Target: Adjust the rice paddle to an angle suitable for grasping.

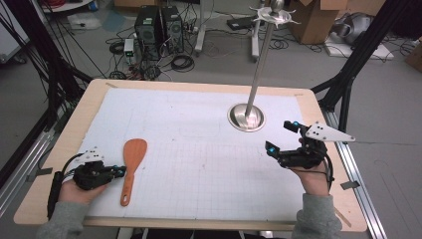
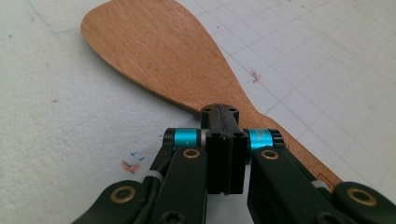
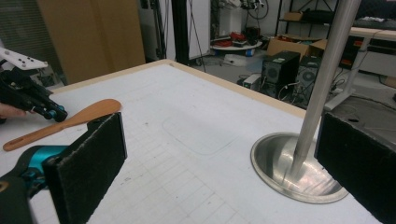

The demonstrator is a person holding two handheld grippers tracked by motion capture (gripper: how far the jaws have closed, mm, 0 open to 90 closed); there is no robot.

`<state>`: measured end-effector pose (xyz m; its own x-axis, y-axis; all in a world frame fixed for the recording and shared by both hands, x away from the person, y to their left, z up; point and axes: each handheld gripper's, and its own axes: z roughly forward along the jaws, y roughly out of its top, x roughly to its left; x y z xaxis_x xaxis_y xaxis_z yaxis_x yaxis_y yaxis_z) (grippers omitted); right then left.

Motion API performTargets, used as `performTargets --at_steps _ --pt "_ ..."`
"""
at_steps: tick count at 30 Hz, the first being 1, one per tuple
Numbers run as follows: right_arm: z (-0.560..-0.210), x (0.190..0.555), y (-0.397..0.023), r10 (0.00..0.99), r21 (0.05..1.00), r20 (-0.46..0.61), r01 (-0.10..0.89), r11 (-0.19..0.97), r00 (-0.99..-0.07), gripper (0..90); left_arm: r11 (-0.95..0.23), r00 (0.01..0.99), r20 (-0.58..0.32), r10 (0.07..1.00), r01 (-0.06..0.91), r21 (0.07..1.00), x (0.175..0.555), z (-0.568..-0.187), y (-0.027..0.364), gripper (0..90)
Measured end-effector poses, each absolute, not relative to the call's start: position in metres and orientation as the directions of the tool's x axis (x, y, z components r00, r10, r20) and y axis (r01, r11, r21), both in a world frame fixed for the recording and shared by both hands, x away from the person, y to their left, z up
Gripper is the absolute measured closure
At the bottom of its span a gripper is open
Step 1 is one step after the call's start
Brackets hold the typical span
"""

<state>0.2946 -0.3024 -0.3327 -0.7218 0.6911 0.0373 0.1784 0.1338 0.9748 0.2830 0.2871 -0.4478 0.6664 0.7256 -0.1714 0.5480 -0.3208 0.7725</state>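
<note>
Flat on the white gridded mat (image 1: 199, 149): a wooden spatula (image 1: 132, 164), blade pointing away from the person, handle toward the near edge, well to the left of the metal stand (image 1: 247, 117). Just left of the spatula's handle, at its neck, the left gripper (image 1: 119, 172), jaws pressed together with no gap, tips right at the wood. Whether touching the handle or merely over it, impossible to tell from the left gripper view, where the closed jaws overlap the narrow neck of the spatula (image 2: 187, 79). Holding nothing between them.

Further out, on the far side of the mat from the spatula, the right gripper (image 1: 282, 137), jaws spread wide and empty, near the stand's round base, on its right and slightly nearer the person. Through the right gripper view, the stand's pole (image 3: 322, 79) rising between the two padded jaws, with the spatula (image 3: 60, 123) and left gripper (image 3: 58, 114) well beyond.

Beneath everything, a pale wooden table (image 1: 69, 129).
</note>
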Motion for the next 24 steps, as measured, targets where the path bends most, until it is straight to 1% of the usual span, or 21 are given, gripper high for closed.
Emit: performTargets --at_steps 6,14,20,22,24 --pt "-0.333 0.295 -0.305 0.695 0.975 0.040 0.181 0.130 -0.718 0.9 -0.332 0.669 -0.164 0.725 0.547 0.769 0.285 -0.447 0.279 89.3" --pt "-0.333 0.293 -0.304 0.694 0.973 0.035 0.184 0.141 -0.719 0.9 -0.353 0.695 -0.161 0.701 0.534 0.768 0.290 -0.447 0.262 89.3" --pt "-0.335 0.293 -0.304 0.694 0.971 0.035 0.188 0.147 -0.719 0.9 -0.357 0.697 -0.161 0.699 0.535 0.766 0.294 -0.446 0.256 89.4" --pt "-0.335 0.293 -0.305 0.695 0.971 0.031 0.185 0.148 -0.718 0.9 -0.343 0.690 -0.174 0.703 0.543 0.766 0.296 -0.447 0.251 89.4" --pt "-0.335 0.292 -0.306 0.698 0.971 0.036 0.191 0.145 -0.715 0.9 -0.352 0.686 -0.165 0.708 0.546 0.760 0.297 -0.445 0.247 89.4"
